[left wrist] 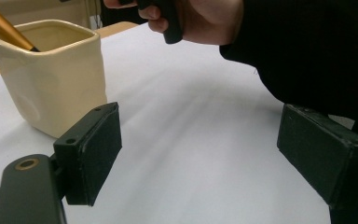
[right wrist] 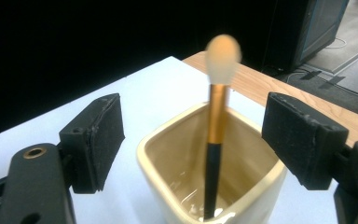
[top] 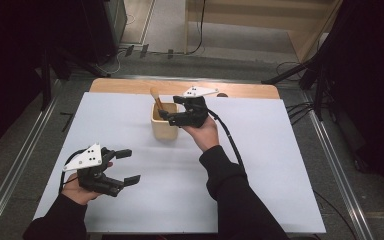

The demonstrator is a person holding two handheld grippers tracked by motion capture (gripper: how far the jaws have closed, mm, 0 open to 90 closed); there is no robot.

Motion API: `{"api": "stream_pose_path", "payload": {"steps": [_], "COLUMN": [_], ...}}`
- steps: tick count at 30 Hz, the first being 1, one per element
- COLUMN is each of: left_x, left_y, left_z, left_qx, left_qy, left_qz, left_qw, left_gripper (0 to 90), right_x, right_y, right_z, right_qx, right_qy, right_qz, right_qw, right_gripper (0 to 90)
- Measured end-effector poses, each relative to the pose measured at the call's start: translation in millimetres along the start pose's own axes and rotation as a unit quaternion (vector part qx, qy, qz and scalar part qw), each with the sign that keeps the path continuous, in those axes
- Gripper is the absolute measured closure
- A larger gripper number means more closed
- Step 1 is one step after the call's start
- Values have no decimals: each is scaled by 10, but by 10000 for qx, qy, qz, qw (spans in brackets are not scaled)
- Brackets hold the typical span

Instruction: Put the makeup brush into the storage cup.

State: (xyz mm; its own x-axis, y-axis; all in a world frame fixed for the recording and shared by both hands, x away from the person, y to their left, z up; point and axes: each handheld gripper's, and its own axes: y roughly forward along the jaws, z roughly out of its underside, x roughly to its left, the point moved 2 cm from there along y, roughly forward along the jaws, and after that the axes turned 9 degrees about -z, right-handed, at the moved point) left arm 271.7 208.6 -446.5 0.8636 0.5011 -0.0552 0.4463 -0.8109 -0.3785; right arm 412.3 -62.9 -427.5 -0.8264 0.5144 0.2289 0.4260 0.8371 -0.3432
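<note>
The makeup brush (right wrist: 217,116) stood in the cream cup (top: 164,129) near the middle of the high view, its fluffy tip up. The right gripper (top: 172,107) hung just beside the cup's top, jaws wide apart and holding nothing. The left gripper (top: 128,165) sat at the lower left, also spread wide and empty, on the white table (top: 260,170).
</note>
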Motion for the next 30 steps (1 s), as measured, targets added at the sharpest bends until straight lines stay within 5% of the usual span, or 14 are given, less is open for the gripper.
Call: {"api": "stream_pose_path", "payload": {"steps": [5, 30], "left_x": [11, 37], "left_y": [-3, -18], "left_z": [7, 22], "left_qx": [1, -12], "left_qy": [-9, 7], "left_qz": [-19, -94], "left_qw": [10000, 10000], "left_gripper": [143, 143], "right_x": [29, 242], "right_y": [-41, -377], "right_z": [44, 255], "right_qx": [191, 51], "right_qy": [-65, -123], "right_qz": [118, -330], "right_qw": [9997, 9994], "right_gripper": [218, 217]}}
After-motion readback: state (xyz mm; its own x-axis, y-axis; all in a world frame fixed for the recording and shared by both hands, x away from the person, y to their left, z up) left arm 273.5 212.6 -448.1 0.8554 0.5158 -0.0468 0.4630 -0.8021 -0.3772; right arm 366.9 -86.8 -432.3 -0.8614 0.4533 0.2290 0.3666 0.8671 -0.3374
